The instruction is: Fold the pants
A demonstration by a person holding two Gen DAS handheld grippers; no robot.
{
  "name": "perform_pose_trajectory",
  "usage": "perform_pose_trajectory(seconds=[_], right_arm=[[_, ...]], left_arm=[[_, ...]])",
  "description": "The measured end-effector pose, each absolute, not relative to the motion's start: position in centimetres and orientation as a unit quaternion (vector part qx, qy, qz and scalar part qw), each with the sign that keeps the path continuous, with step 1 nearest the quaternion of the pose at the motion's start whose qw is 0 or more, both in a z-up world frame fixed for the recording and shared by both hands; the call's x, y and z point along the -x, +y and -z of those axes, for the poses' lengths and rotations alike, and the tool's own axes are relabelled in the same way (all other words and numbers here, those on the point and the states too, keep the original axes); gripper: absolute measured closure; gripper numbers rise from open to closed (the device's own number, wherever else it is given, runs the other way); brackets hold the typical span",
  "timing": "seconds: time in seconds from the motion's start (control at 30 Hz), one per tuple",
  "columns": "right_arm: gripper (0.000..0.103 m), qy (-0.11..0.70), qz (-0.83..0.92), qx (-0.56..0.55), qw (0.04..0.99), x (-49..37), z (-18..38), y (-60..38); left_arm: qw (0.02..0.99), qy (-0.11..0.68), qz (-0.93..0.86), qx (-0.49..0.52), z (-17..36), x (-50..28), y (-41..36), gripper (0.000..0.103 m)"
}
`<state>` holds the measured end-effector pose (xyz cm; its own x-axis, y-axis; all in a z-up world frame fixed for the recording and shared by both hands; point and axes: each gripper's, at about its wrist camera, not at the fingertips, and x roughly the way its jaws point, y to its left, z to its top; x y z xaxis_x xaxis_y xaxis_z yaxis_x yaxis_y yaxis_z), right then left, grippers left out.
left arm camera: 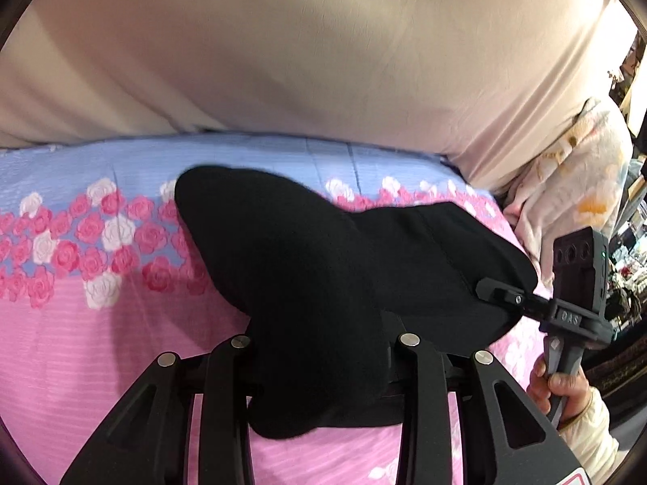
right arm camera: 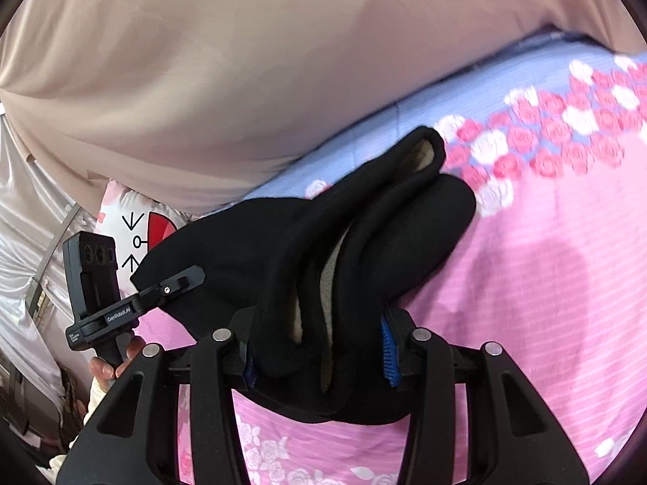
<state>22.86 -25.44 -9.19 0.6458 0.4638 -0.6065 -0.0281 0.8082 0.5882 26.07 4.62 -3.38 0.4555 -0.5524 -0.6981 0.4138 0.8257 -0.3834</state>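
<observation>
I held two grippers, one in each hand, and both had hold of the one pair of black pants (left arm camera: pixel 307 283). My left gripper (left arm camera: pixel 323 367) was clamped on a thick bunch of the dark cloth, which swelled up and forward from between its jaws and hid its pads. My right gripper (right arm camera: pixel 317 357) pinched several folded layers between its two blue ribbed pads (right arm camera: pixel 389 353), and a pale lining showed in the folds. The jaws of each stood only as narrow as the bunched cloth allowed.

The pants hung between the two grippers, just above the bedspread (left arm camera: pixel 81 343), a pink one with a blue band and a row of pink and white roses ahead of my fingers. Beyond it, at the far side, rose one broad beige sheet (left arm camera: pixel 283 60).

From the left gripper's camera, my right hand (left arm camera: pixel 562 388) showed off to the right, wrapped round its handle, with a pale sleeve. From the right gripper's camera, my left hand (right arm camera: pixel 106 370) showed off to the left. Behind it lay one pillow (right arm camera: pixel 133 214) with a cartoon face printed on it.
</observation>
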Motion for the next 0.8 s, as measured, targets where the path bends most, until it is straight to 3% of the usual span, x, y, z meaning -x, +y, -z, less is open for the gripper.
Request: perform_pose_trajectory(seconds=[0.1, 0.17, 0.23, 0.33, 0.43, 0.57, 0.63, 0.73, 0.8], right_arm=[[0.053, 0.418, -0.140, -0.279, 0.853, -22.4, 10.2, -25.8], [0.035, 0.439, -0.128, -0.285, 0.842, -21.7, 11.4, -26.4], [0.031, 0.438, -0.130, -0.300, 0.837, -20.4, 11.9, -27.5], [0.029, 0.428, -0.101, -0.309, 0.843, -17.5, 10.7, -29.5], [0.027, 0.378, -0.040, -0.276, 0.883, -14.0, 6.0, -30.5], [0.040, 0.307, -0.064, -0.198, 0.929, -14.9, -0.9, -25.7], [0.049, 0.310, -0.081, -0.174, 0.931, -17.9, -1.6, -22.6], [0.061, 0.358, -0.100, -0.180, 0.911, -23.8, 1.6, -19.8], [0.064, 0.390, -0.087, -0.179, 0.899, -26.3, 4.4, -19.2]], left_arm=[[0.838, 0.462, 0.279, 0.077, 4.7, -25.6, 5.0, 0.059], [0.829, 0.486, 0.263, 0.081, 6.1, -25.3, 5.8, 0.044], [0.818, 0.509, 0.252, 0.096, 7.3, -24.9, 7.0, 0.035], [0.811, 0.521, 0.233, 0.130, 7.3, -23.2, 10.5, 0.036], [0.828, 0.504, 0.199, 0.142, 3.9, -21.2, 13.5, 0.042], [0.898, 0.408, 0.145, 0.079, -5.5, -20.4, 12.0, 0.042], [0.908, 0.388, 0.144, 0.070, -7.9, -21.8, 9.3, 0.042], [0.894, 0.412, 0.164, 0.064, -7.1, -25.6, 4.5, 0.041], [0.884, 0.443, 0.145, 0.045, -4.0, -28.6, 1.5, 0.043]])
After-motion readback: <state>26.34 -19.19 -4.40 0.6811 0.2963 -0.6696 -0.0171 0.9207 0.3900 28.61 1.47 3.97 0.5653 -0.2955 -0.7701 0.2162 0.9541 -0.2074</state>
